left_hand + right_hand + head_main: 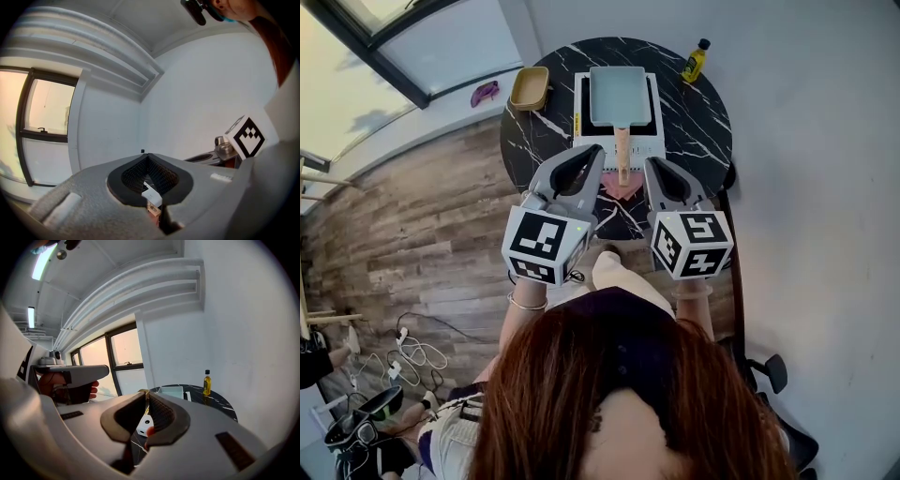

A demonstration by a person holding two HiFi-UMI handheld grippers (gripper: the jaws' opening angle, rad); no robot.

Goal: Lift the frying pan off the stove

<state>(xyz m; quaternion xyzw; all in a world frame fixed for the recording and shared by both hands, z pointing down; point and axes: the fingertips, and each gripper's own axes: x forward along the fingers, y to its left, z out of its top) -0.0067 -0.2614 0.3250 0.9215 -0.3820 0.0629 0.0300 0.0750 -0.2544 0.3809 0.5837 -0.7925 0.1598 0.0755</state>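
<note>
A pale blue rectangular frying pan (619, 94) sits on the white stove (584, 141). Its wooden handle (622, 150) points toward me. Both grippers hover at the table's near edge, apart from the pan. My left gripper (597, 153) is just left of the handle, its jaws meeting at the tips with nothing in them (146, 153). My right gripper (652, 166) is just right of the handle. Its jaws stand a narrow slit apart and empty (147, 393). The right gripper view shows the pan (171, 391) farther ahead.
The stove stands on a round black marble table (705, 122). A yellow oil bottle (696, 59) is at the back right and a tan bowl (530, 87) at the back left. A pink item (622, 187) lies under the handle. A chair (769, 370) stands to my right.
</note>
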